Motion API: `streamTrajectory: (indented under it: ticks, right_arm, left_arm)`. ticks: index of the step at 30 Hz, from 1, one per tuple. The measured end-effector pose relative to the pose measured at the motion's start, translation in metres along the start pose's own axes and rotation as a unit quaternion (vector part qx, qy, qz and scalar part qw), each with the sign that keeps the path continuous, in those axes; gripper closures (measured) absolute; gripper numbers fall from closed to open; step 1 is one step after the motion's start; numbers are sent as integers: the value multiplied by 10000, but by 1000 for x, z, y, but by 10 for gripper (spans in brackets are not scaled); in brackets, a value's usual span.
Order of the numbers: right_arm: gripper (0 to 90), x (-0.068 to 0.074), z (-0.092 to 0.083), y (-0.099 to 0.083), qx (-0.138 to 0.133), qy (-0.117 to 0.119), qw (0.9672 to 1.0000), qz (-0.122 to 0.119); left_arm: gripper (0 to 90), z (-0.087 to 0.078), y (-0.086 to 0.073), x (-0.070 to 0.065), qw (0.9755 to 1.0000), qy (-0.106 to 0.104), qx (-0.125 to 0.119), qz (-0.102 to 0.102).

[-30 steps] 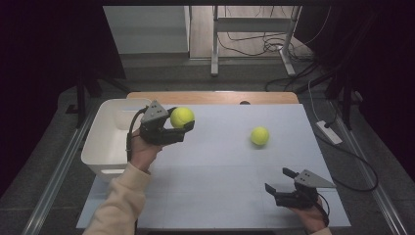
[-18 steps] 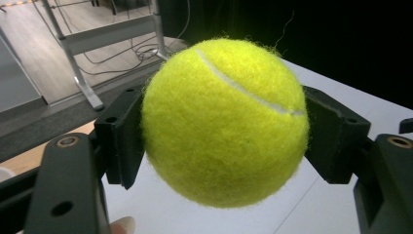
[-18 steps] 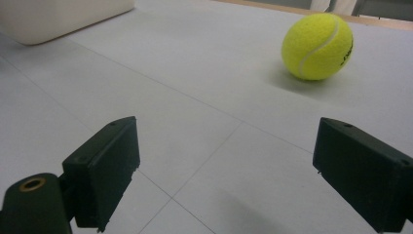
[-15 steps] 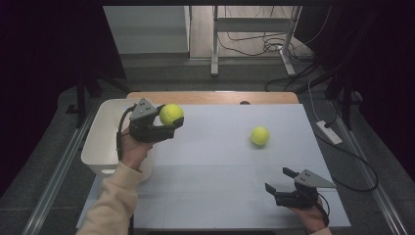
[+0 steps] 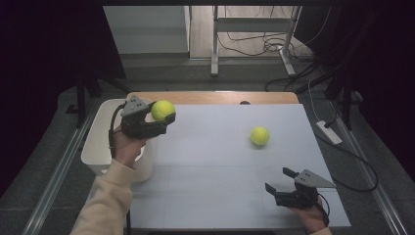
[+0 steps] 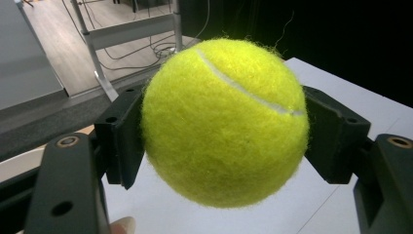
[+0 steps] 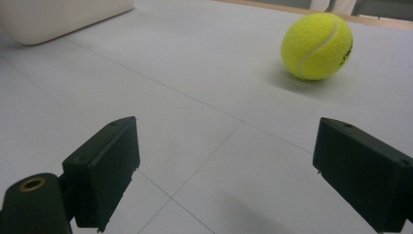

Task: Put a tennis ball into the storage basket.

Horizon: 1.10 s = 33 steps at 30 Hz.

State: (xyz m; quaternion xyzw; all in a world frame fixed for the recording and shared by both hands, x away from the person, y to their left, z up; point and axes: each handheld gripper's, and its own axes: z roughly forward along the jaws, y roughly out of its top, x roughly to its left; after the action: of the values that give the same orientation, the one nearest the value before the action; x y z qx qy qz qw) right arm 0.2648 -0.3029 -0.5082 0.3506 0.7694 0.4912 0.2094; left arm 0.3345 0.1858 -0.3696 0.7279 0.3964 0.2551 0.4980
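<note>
My left gripper (image 5: 164, 116) is shut on a yellow tennis ball (image 5: 163, 110), held in the air at the table's left, just right of the white bin (image 5: 100, 139). In the left gripper view the ball (image 6: 225, 122) sits squeezed between both black jaws. A second tennis ball (image 5: 260, 135) lies on the pale table top, right of centre. My right gripper (image 5: 280, 179) rests near the front right corner, open, with nothing between its jaws. The right gripper view has that second ball (image 7: 317, 46) lying ahead and to the right of its gripper (image 7: 243, 170).
The white bin (image 7: 58, 17) stands at the table's left edge, partly over it. A wooden strip (image 5: 215, 97) runs along the far edge. Cables and a power strip (image 5: 329, 132) lie on the floor to the right.
My left hand has carried its ball leftward and slightly away, toward the white bin. The right gripper and the loose ball have stayed put.
</note>
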Motion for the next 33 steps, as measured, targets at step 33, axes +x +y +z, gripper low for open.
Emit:
streamTrajectory:
  ticks: [33]
  right_arm:
    - [102,0,0,0,21,-41,10000,0]
  left_arm:
    - [270,-15,0,53,9969,682,150,-361]
